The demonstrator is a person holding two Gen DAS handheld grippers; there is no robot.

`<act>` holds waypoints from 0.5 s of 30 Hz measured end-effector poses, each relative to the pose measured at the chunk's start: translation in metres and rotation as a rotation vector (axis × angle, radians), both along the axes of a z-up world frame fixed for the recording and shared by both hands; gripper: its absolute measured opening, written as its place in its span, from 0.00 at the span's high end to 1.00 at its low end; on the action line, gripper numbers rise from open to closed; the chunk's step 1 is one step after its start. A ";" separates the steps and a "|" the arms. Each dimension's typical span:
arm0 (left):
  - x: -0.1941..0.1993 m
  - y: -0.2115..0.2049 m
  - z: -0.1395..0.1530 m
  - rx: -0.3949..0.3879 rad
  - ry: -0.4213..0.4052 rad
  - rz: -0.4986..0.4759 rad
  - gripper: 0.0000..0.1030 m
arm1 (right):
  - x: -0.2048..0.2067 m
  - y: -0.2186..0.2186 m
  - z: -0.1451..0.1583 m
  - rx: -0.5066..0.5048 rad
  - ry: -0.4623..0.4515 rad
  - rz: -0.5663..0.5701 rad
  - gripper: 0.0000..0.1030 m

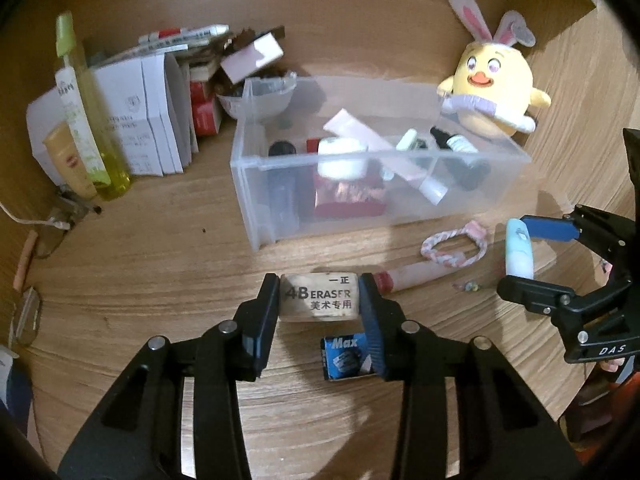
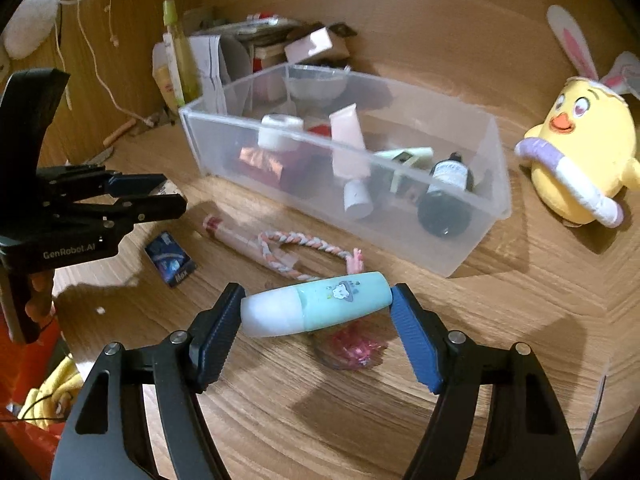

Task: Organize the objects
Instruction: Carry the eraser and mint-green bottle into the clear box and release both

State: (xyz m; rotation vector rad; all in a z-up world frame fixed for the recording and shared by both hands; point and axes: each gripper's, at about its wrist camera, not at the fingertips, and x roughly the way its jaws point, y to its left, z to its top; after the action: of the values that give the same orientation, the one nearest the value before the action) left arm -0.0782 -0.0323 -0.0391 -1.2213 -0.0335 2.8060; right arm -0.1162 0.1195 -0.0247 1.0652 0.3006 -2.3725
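Left gripper [image 1: 320, 300] clamped on blocky worn eraser [image 1: 318, 297] above wood-grain table [image 1: 160, 248], right gripper [image 2: 318, 312] clamped endwise on smooth aqua tube [image 2: 316, 309], translucent plastic bin [image 1: 376, 168] of cosmetics beyond, braided cord [image 1: 454, 246] nearby.

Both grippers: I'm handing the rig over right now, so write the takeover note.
Left gripper: shut on the eraser, above the desk.
Right gripper: shut on the teal bottle, held end to end.
Clear bin: already holds jars, tubes and a dark bottle.
Left on the desk: staple box, pink pen, braided band.
Next, probably: drop both held things into the bin, then collect the rest.
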 end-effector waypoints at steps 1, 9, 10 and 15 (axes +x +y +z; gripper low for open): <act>0.001 0.000 0.004 -0.001 0.012 0.000 0.62 | 0.001 0.002 0.004 -0.009 0.010 -0.007 0.31; 0.007 0.005 0.027 0.004 0.082 -0.002 0.62 | 0.002 0.012 0.030 -0.075 0.076 -0.046 0.31; 0.007 0.006 0.030 0.005 0.091 -0.001 0.62 | 0.002 0.012 0.033 -0.083 0.082 -0.050 0.31; 0.008 0.009 0.044 0.018 0.139 0.001 0.62 | -0.003 0.016 0.043 -0.113 0.104 -0.074 0.31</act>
State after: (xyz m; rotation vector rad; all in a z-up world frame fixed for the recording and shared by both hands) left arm -0.0701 -0.0229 0.0051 -1.0198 -0.0503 2.8766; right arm -0.1194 0.1357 0.0179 0.9176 0.1640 -2.4835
